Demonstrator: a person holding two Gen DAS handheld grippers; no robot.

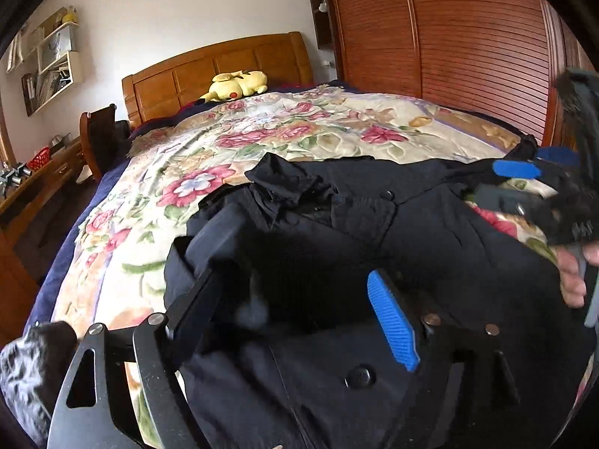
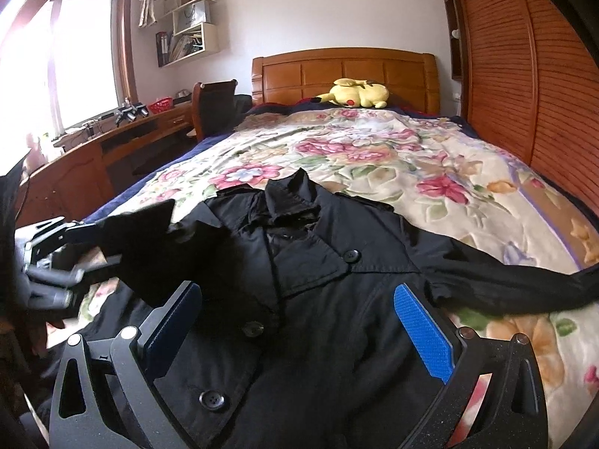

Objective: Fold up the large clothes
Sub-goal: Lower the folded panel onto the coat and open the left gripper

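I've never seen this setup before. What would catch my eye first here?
A black coat lies spread, front up, across the flowered bedspread, one sleeve trailing to the right. A yellow plush toy rests at the wooden headboard. Blue-padded fingers frame the near edge.

Setting: home bedroom. Landmark is a double bed [image 2: 374, 157] under a floral quilt [image 2: 393, 172]. At its head, a panelled wooden headboard [image 2: 344, 71] with a yellow plush toy [image 2: 357, 93] lying just in front of it. Along the bed's right side, a louvred wooden wardrobe [image 2: 524, 86]. On the bed's left side, a wooden desk [image 2: 112, 138] and chair [image 2: 213, 108] under a bright window [image 2: 75, 56]. White wall shelves [image 2: 191, 37] holding books hang left of the headboard.
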